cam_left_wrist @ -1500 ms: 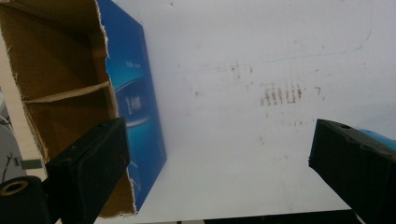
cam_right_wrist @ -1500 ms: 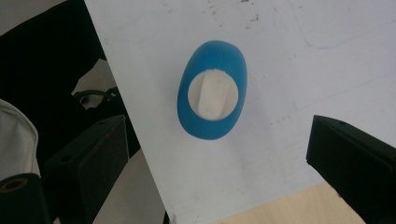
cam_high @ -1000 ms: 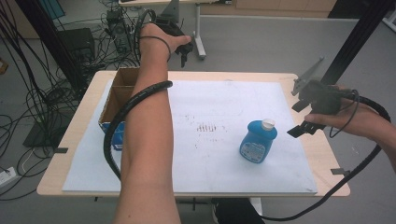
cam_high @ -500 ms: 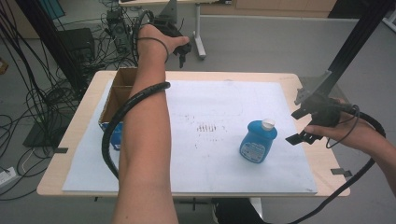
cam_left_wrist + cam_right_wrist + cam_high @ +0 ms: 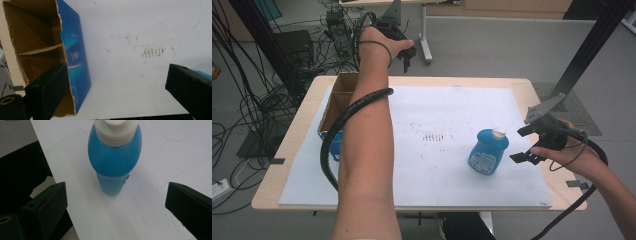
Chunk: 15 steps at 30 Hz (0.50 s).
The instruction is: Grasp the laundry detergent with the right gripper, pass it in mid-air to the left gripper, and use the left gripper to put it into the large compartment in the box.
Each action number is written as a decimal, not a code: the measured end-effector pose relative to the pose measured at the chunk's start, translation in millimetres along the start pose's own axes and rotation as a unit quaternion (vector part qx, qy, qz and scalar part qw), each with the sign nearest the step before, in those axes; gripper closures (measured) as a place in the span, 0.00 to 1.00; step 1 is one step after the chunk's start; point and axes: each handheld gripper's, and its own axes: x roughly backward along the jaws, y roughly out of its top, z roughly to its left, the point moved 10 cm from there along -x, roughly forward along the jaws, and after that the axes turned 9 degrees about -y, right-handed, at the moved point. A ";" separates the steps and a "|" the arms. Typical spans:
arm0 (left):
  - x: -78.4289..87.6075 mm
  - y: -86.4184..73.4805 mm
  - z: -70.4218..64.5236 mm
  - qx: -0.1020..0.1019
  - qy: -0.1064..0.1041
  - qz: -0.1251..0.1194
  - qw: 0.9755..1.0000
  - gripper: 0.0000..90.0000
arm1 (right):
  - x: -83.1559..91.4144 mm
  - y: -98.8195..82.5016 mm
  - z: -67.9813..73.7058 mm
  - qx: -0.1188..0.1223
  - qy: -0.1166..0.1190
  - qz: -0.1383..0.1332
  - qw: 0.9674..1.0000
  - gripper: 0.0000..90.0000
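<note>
White sheet (image 5: 437, 115): empty box (image 5: 337, 97), capped bottle (image 5: 488, 150)

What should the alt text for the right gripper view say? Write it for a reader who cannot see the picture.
A blue bottle with a white cap stands upright on a white table sheet, seen from above. The right gripper has its two black jaws wide apart below the bottle, touching nothing.

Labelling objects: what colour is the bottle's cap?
White, on a blue bottle; the cap shows best in the right gripper view.
</note>
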 end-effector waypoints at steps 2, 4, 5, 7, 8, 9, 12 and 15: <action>-1.2 -0.3 0.0 0.000 0.000 0.001 1.000 0.06 | -4.3 -2.1 0.2 -0.004 -0.005 -0.008 1.000 0.04; -2.3 -0.4 0.0 -0.002 0.000 0.003 1.000 0.06 | -8.5 -4.0 0.3 -0.012 -0.007 -0.018 1.000 0.04; -2.9 -0.3 -0.2 -0.002 0.001 0.003 1.000 0.06 | -10.5 -5.2 0.4 -0.015 -0.008 -0.022 1.000 0.04; -3.5 0.0 -0.7 -0.002 0.001 0.003 1.000 0.06 | -14.3 -7.7 0.1 -0.019 -0.011 -0.030 0.999 0.04; -3.6 0.2 -1.0 -0.002 0.001 0.002 1.000 0.06 | -16.1 -8.9 0.1 -0.021 -0.012 -0.033 0.999 0.04; -3.7 0.3 -1.2 -0.002 0.001 0.002 1.000 0.06 | -18.0 -10.1 0.2 -0.022 -0.013 -0.037 0.999 0.04; -3.8 0.8 -1.9 -0.003 0.001 0.002 1.000 0.06 | -23.6 -13.2 1.0 -0.027 -0.018 -0.047 0.998 0.04; -4.2 0.9 -2.3 -0.003 0.002 0.002 1.000 0.06 | -29.2 -15.5 3.0 -0.028 -0.017 -0.059 0.998 0.04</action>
